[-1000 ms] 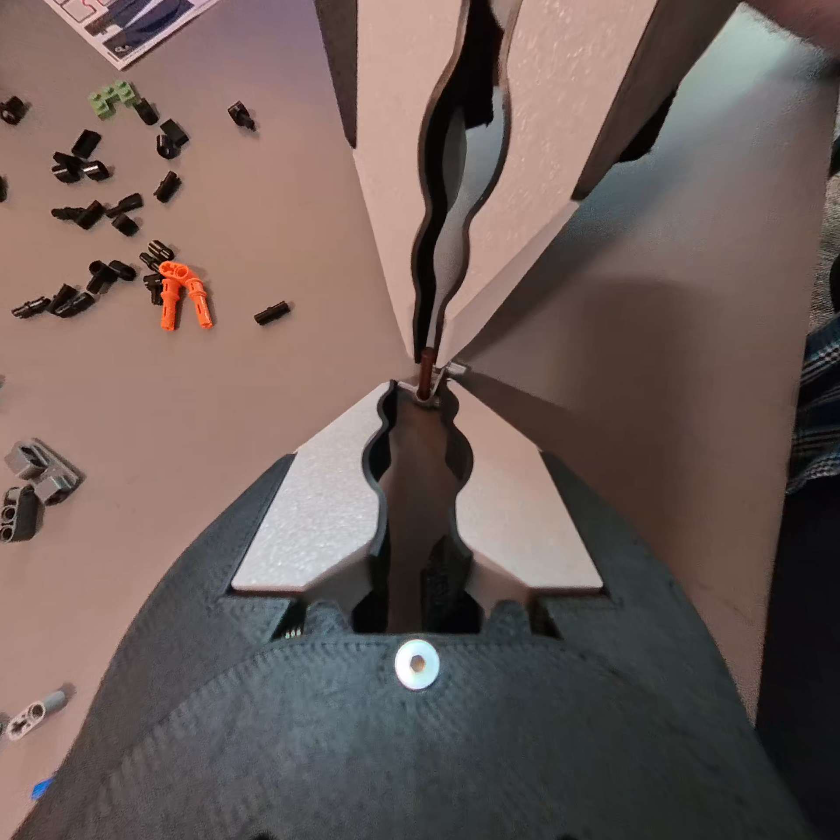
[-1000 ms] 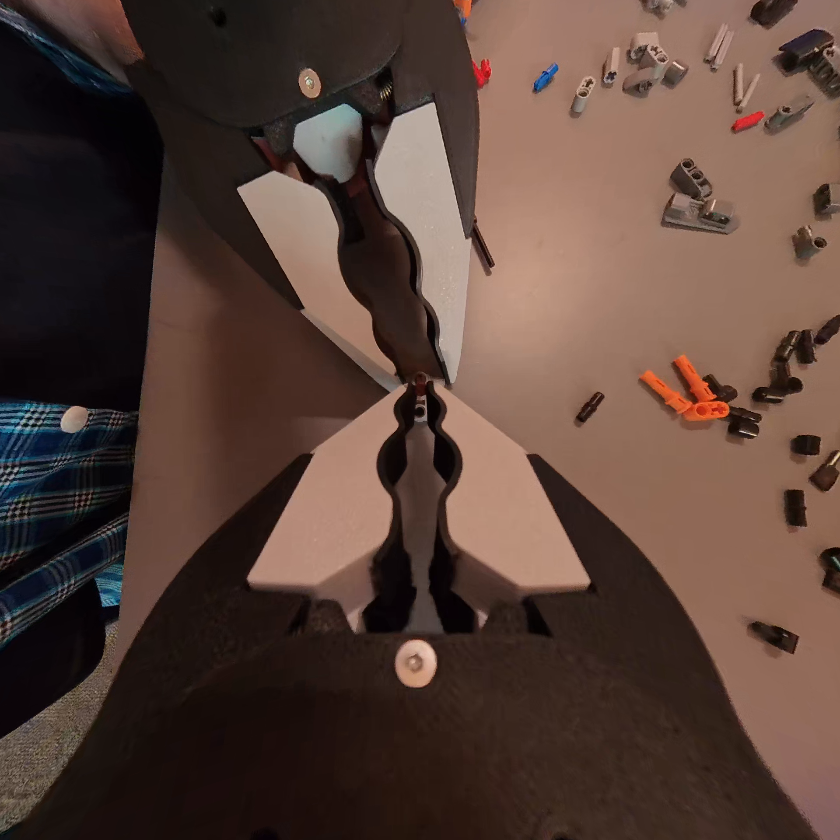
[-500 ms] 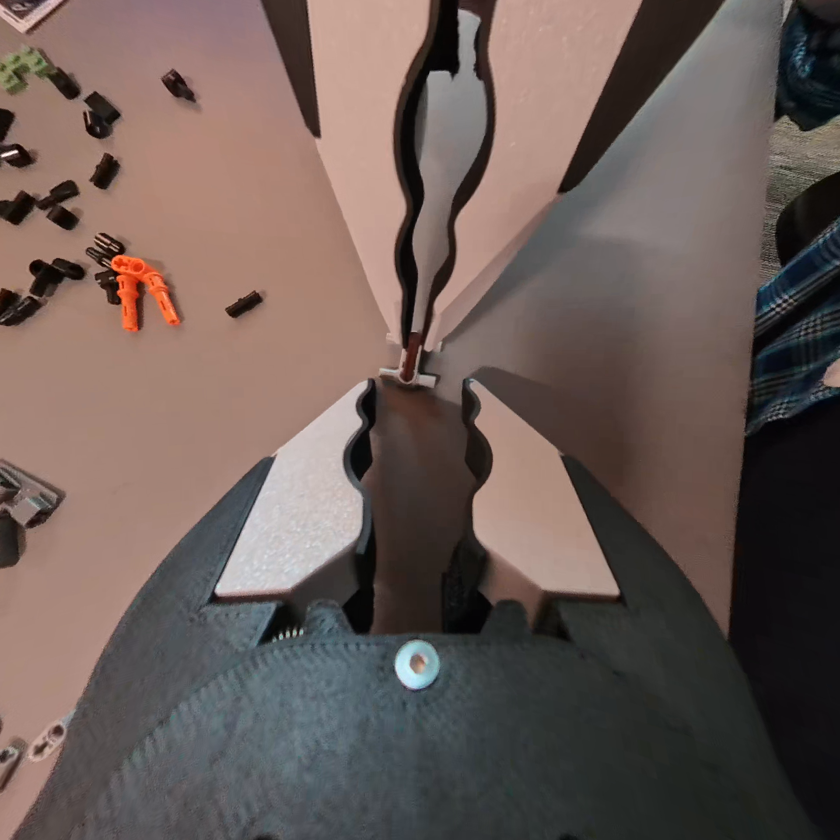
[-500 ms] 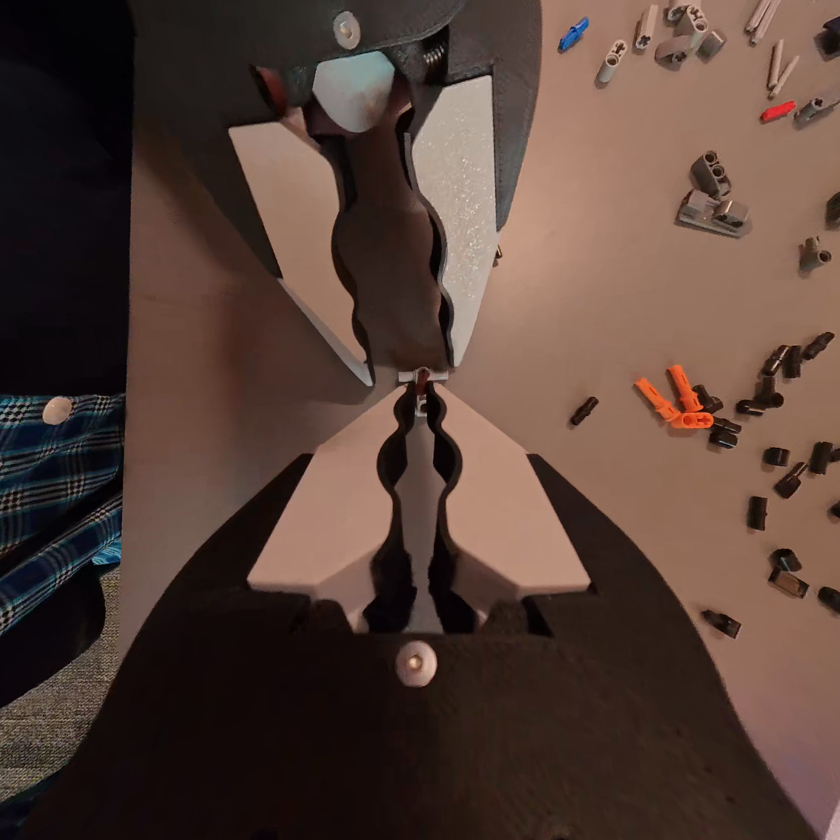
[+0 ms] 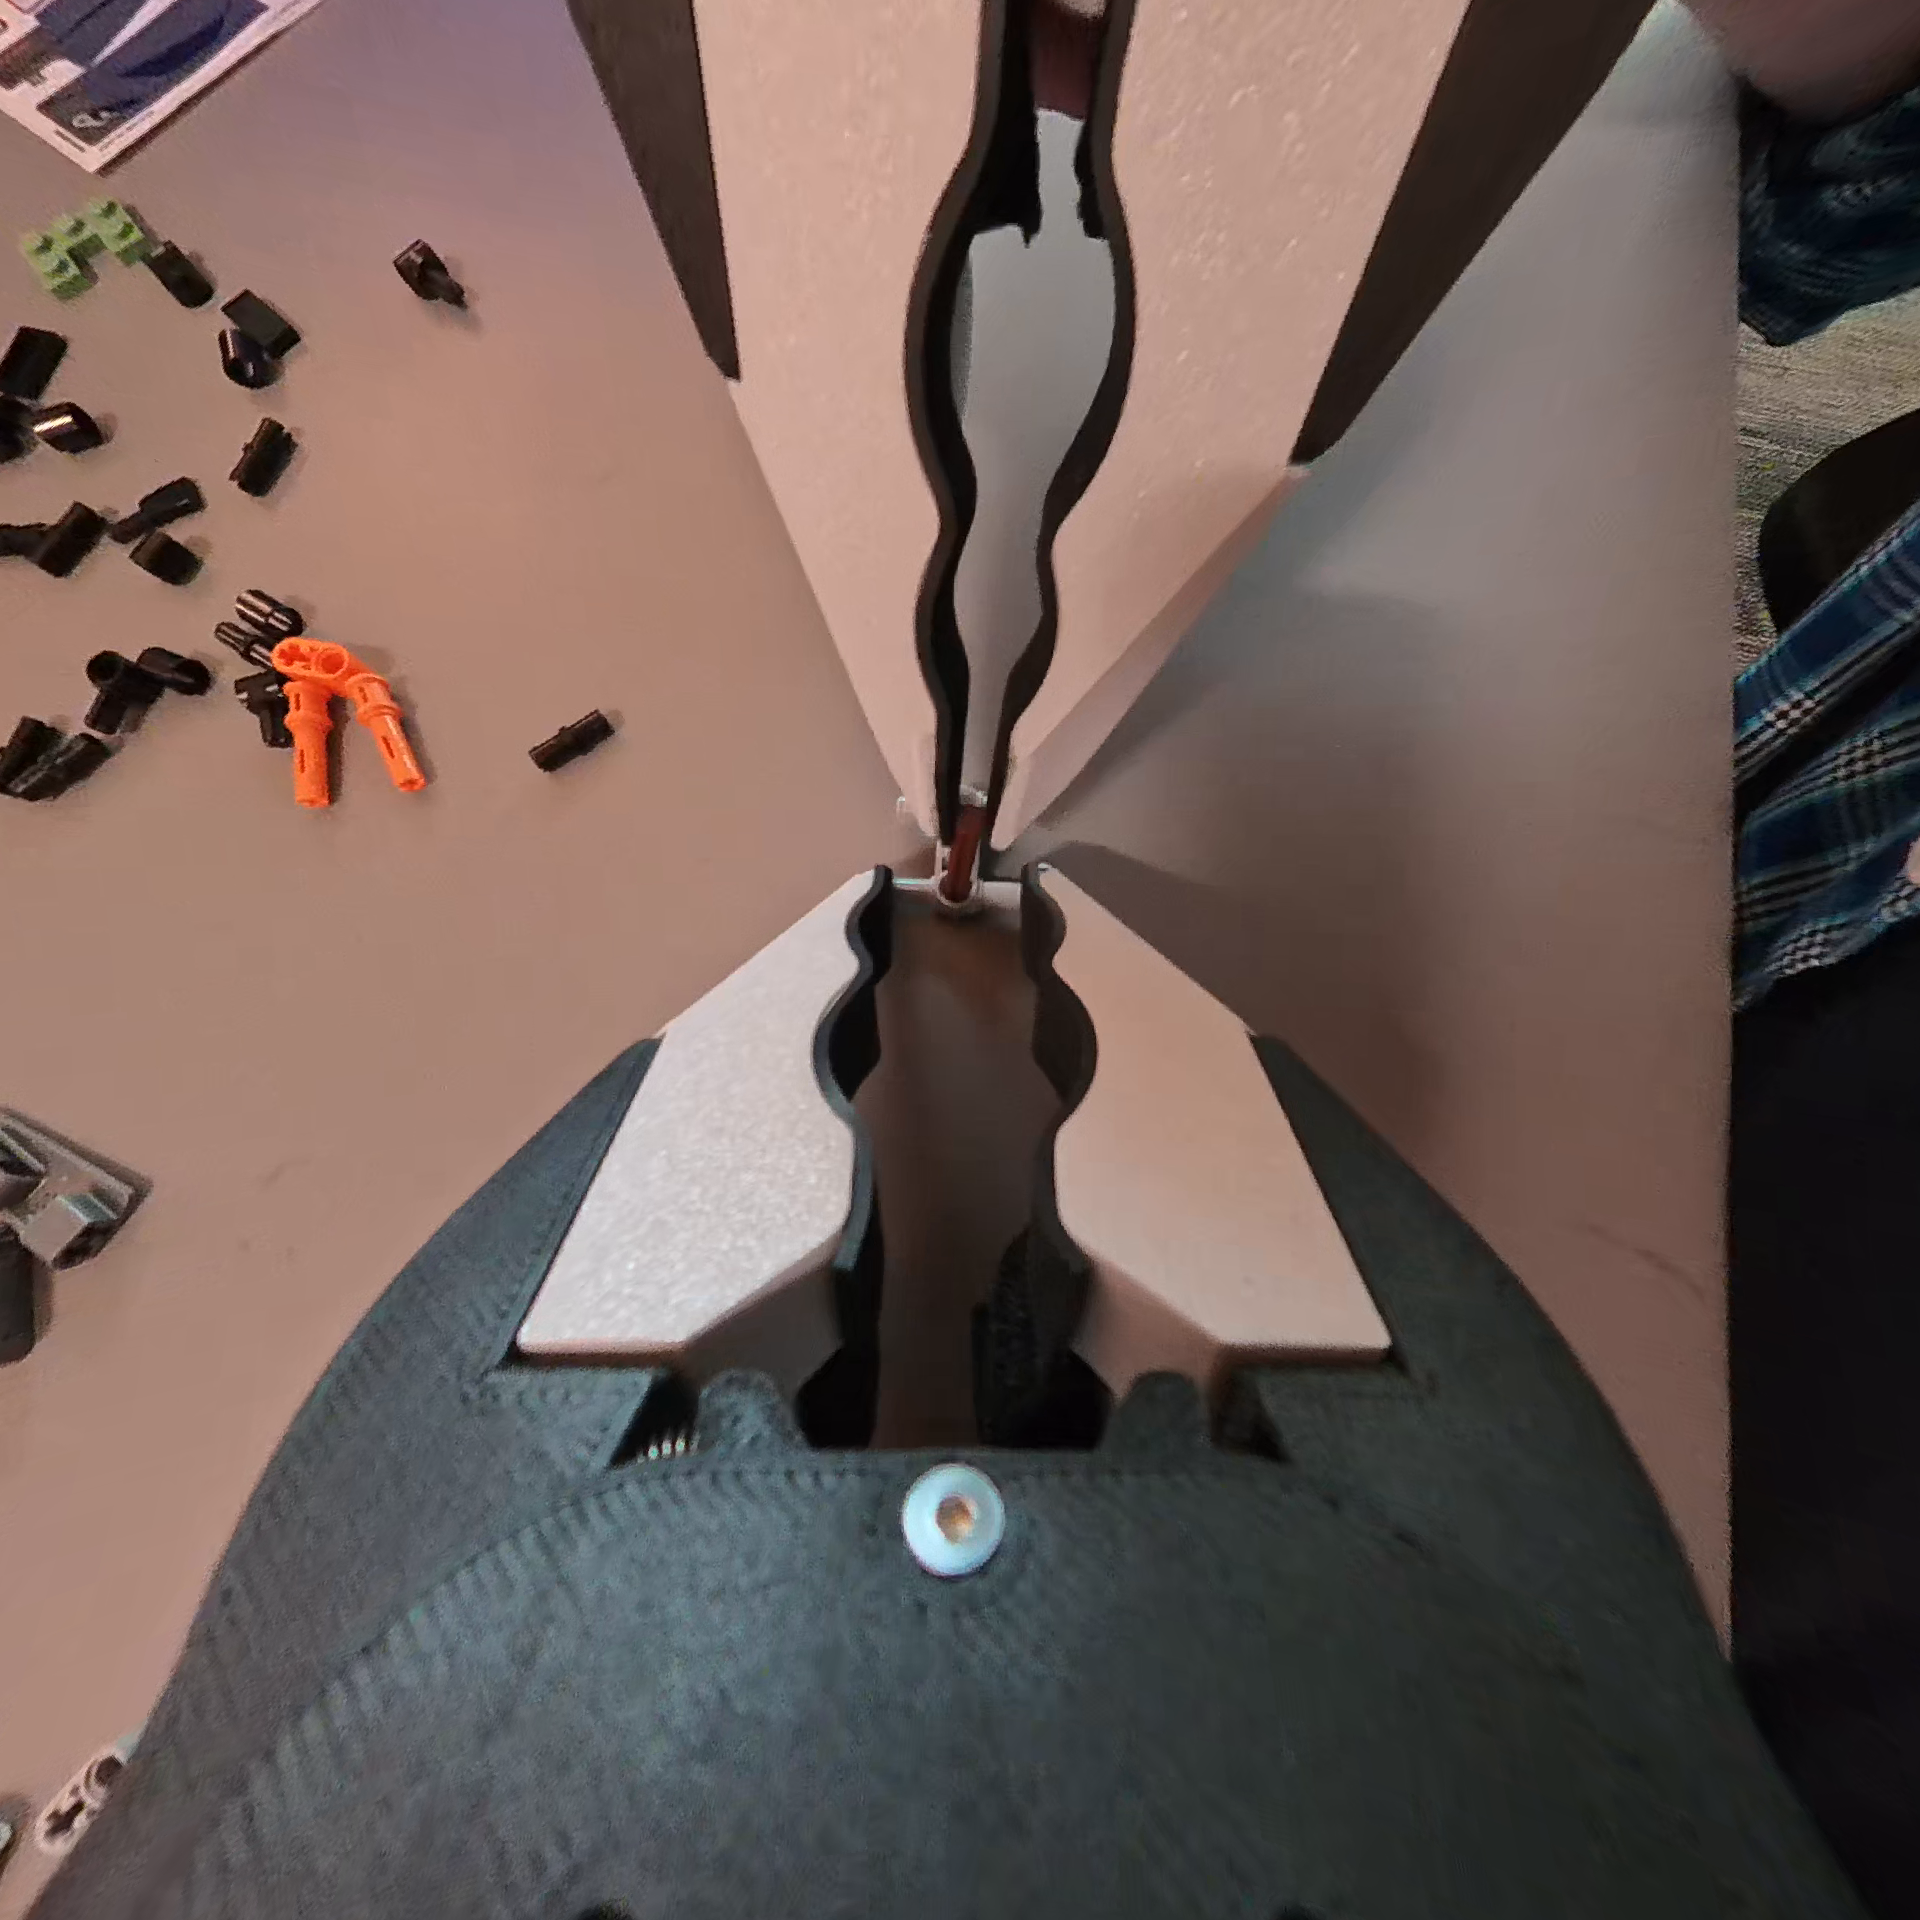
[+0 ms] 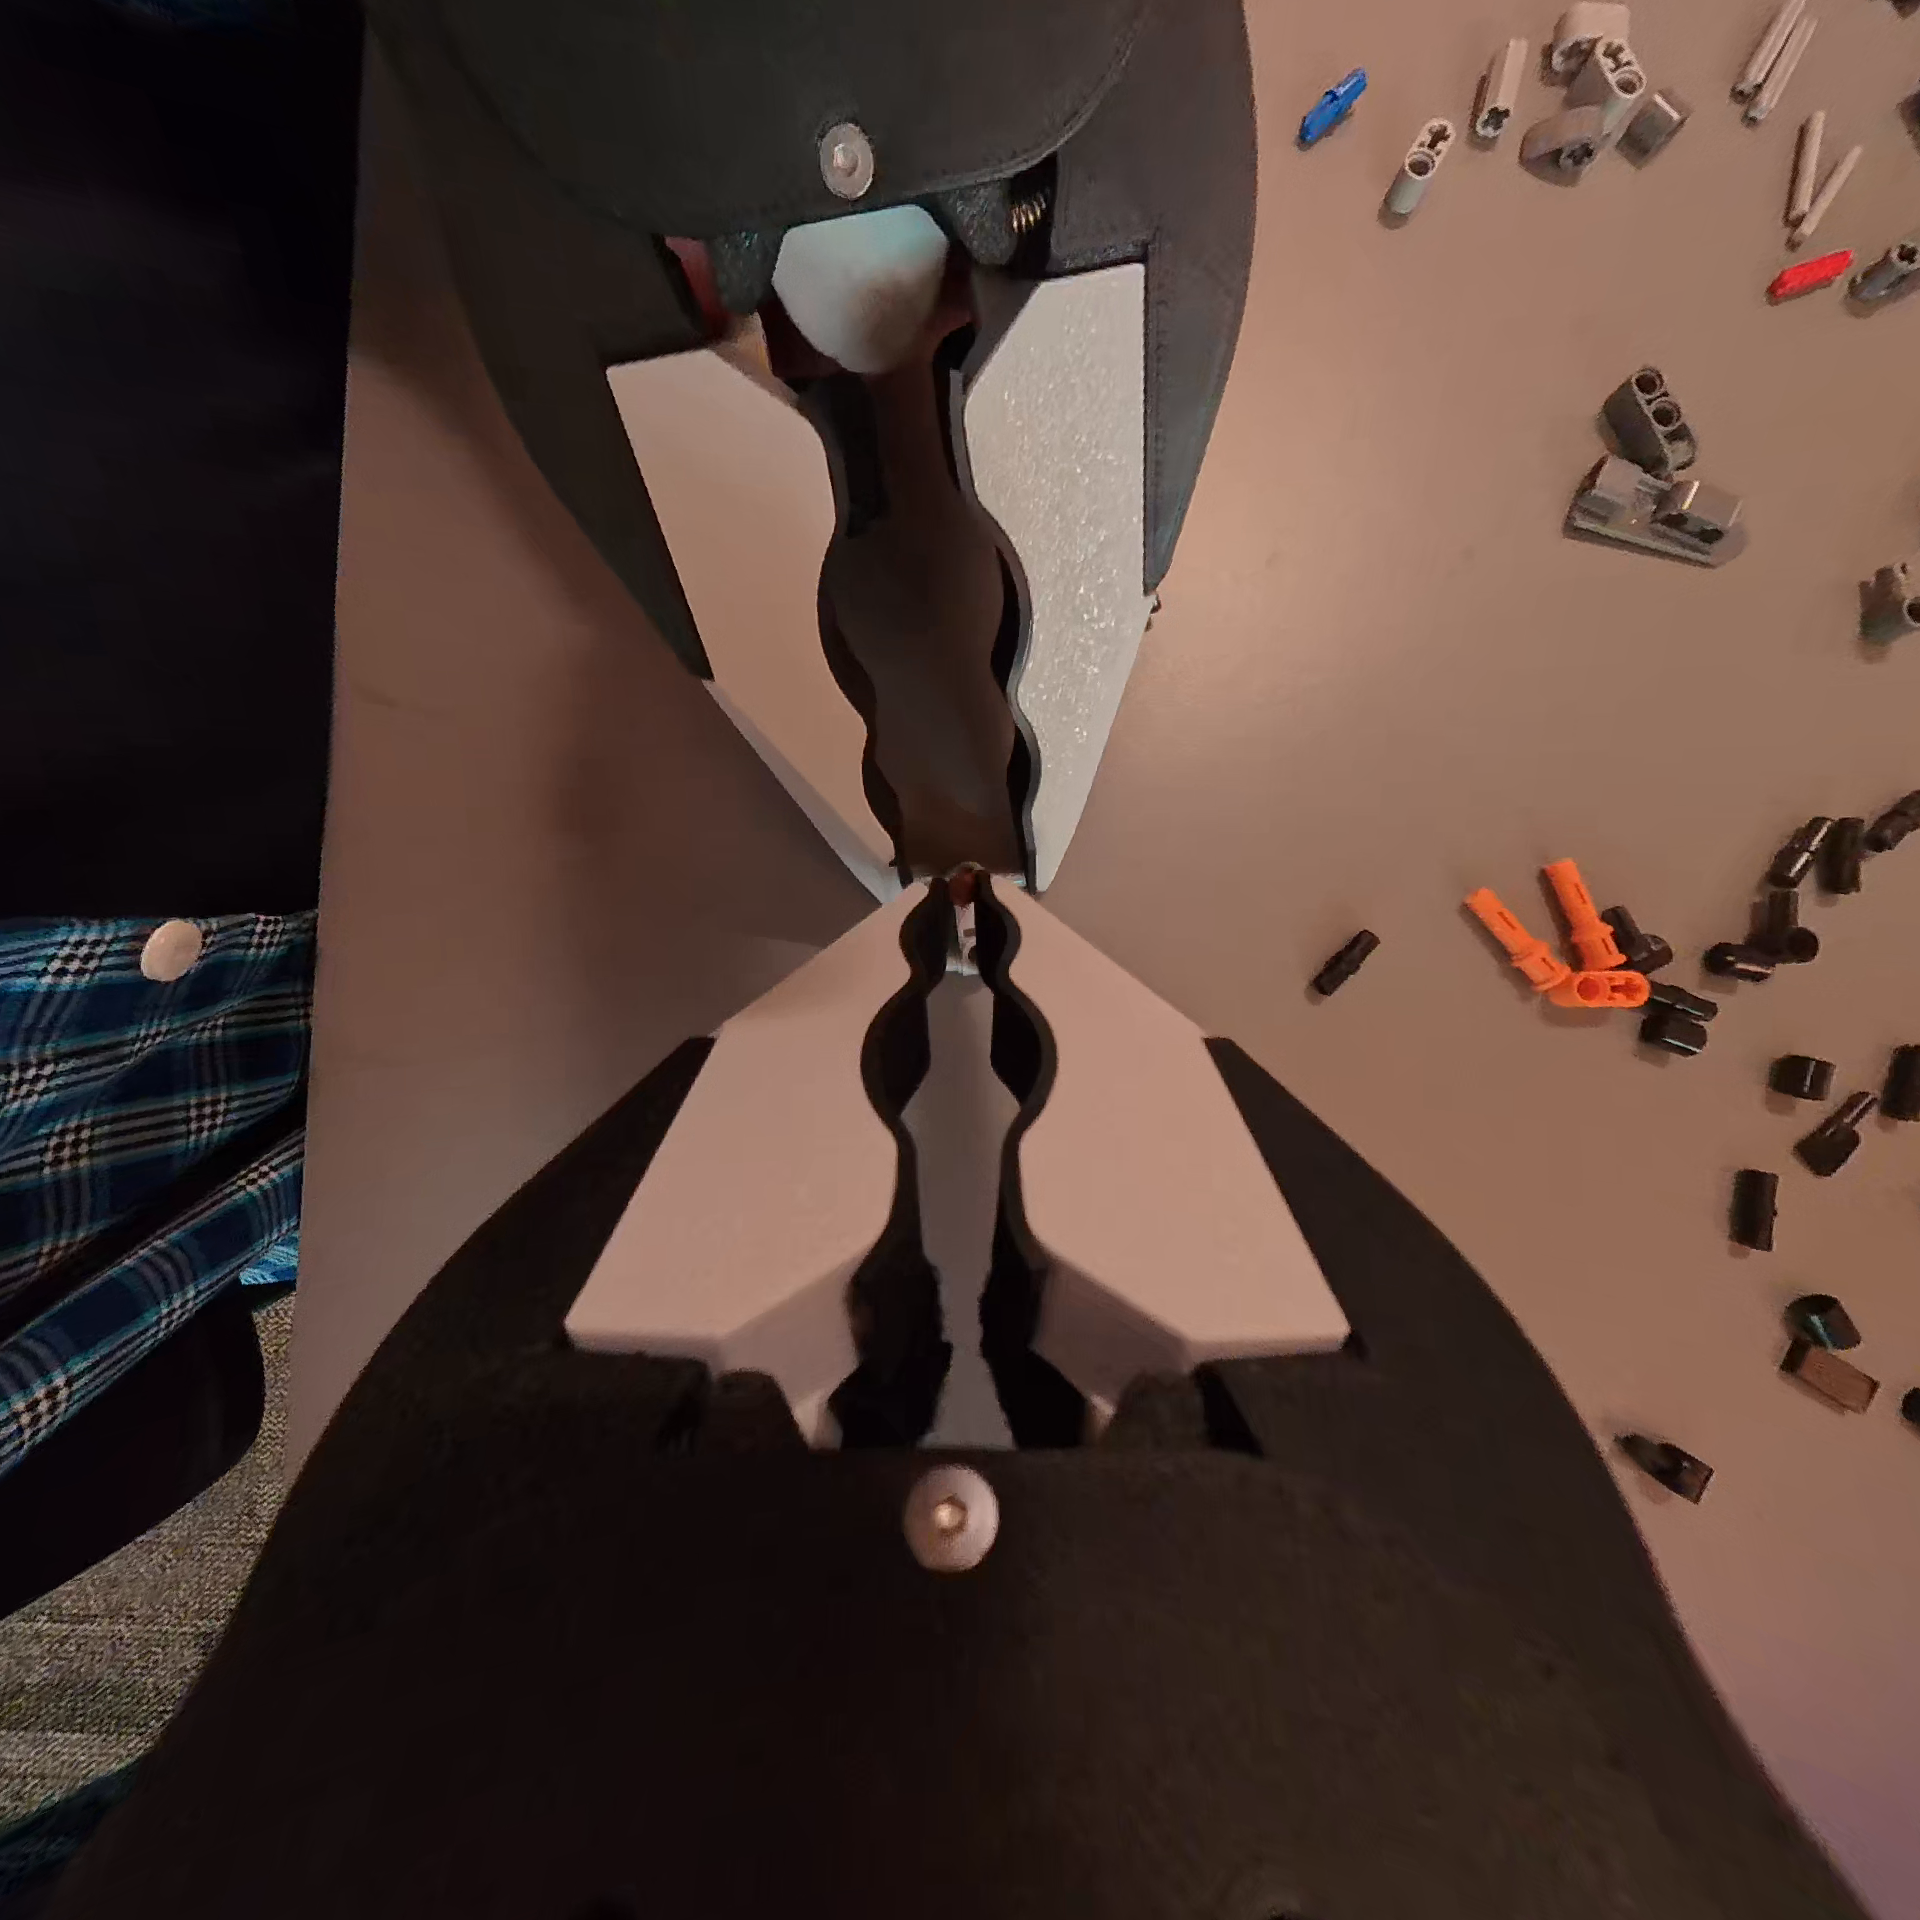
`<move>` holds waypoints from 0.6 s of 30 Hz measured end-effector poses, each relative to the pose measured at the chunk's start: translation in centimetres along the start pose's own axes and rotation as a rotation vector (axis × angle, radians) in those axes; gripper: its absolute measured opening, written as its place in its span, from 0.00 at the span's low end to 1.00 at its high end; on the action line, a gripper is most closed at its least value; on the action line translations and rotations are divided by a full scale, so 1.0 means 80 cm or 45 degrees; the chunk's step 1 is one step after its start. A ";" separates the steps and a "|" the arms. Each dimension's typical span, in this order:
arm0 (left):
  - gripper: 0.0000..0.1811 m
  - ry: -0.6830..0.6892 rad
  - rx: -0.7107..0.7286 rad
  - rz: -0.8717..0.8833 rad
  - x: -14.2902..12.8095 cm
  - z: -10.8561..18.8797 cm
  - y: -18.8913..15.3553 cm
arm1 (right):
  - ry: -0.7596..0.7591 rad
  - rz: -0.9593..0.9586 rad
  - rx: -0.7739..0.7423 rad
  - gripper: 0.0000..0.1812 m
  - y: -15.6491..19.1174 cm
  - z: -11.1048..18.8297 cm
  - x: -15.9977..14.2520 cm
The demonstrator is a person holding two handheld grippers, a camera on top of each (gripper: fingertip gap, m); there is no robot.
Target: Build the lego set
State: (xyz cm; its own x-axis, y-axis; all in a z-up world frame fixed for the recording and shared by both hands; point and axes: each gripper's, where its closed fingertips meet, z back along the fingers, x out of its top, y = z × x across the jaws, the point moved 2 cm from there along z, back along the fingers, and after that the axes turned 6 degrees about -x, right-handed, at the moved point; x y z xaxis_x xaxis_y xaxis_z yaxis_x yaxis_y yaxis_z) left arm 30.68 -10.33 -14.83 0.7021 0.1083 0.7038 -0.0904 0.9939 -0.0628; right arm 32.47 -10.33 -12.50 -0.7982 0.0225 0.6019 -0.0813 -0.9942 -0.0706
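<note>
Left hand-held gripper (image 5: 956, 883) at 6 o'clock in its own view, black-shelled with pale fingers, jaws partly apart. Flanks a small pale grey lego connector (image 5: 951, 891) at the fingertips; cannot tell whether the pads actually press on it.

Right hand-held gripper (image 6: 968, 899) comes in from 12 o'clock in the left wrist view, tip to tip with the left one. Jaws drawn almost together, pinching a thin dark red-brown lego axle (image 5: 966, 836). Axle's free end sits in the grey connector, right at frame centre above the tan tabletop (image 5: 520, 987).

Loose parts lie well apart from the grippers:
- Orange lego pin connector (image 5: 343, 717) at 9 o'clock in the left wrist view, with a single black lego pin (image 5: 569, 740) just beside it.
- Scatter of black lego pins (image 5: 156, 520) farther toward 10 o'clock, and a lime green lego piece (image 5: 83, 244) beyond them.
- Printed instruction sheet (image 5: 125, 62) at 11 o'clock, cut by the frame edge.
- Grey lego block assembly (image 6: 1652, 499) at 2 o'clock in the right wrist view, small blue lego pin (image 6: 1332, 102) and red lego piece (image 6: 1810, 275) nearer 1 o'clock.

Blue plaid shirt (image 6: 125, 1091) at 9 o'clock in the right wrist view, past the tabletop edge.
</note>
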 end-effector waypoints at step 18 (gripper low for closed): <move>0.13 -0.029 0.168 -0.011 0.013 0.010 -0.006 | -0.019 -0.077 -0.046 0.03 0.001 -0.002 0.005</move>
State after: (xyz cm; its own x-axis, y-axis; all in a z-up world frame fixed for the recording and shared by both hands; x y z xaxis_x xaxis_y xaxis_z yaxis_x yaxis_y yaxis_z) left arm 30.85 -10.70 -13.51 0.6871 0.0981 0.7199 -0.1777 0.9834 0.0356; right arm 32.03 -10.36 -12.40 -0.7823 0.0803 0.6177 -0.1506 -0.9866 -0.0624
